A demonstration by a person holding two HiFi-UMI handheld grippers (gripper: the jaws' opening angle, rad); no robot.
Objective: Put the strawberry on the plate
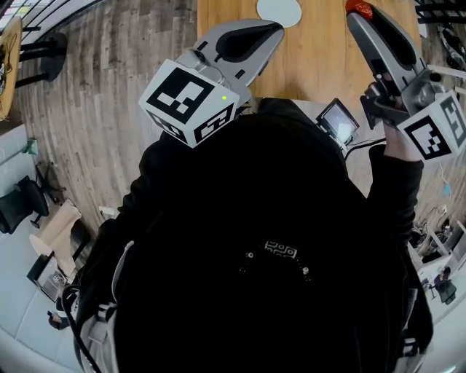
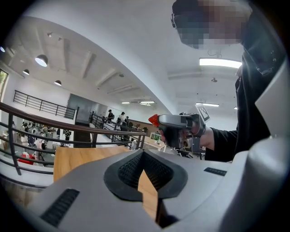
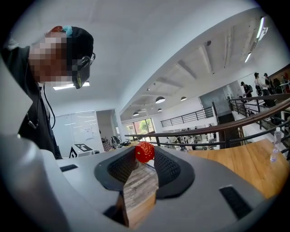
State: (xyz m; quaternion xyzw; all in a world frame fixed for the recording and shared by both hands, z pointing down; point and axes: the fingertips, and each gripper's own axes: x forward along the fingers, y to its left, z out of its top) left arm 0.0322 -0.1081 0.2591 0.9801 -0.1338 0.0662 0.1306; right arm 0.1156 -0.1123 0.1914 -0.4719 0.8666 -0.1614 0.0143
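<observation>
The person's dark top (image 1: 269,291) fills most of the downward view, and both tools are held out ahead over the wooden table (image 1: 313,58). At about one o'clock the right gripper (image 1: 362,16) is clamped on the strawberry (image 1: 358,8). Its own view shows the red fruit (image 3: 144,152) pinched right at the tips of the jaws and lifted clear of the table. The left gripper (image 1: 273,30) points toward twelve o'clock with its jaws together and nothing between them. The white plate (image 1: 279,10) lies at twelve o'clock on the far part of the table, just beyond the left gripper's tips and at roughly nine o'clock from the strawberry, with bare wood between them.

To my eye the pick is done and the carry is in hand. Next the right gripper needs to swing across toward nine o'clock until the fruit hangs over the plate, come down low, then ease its jaws apart.
</observation>
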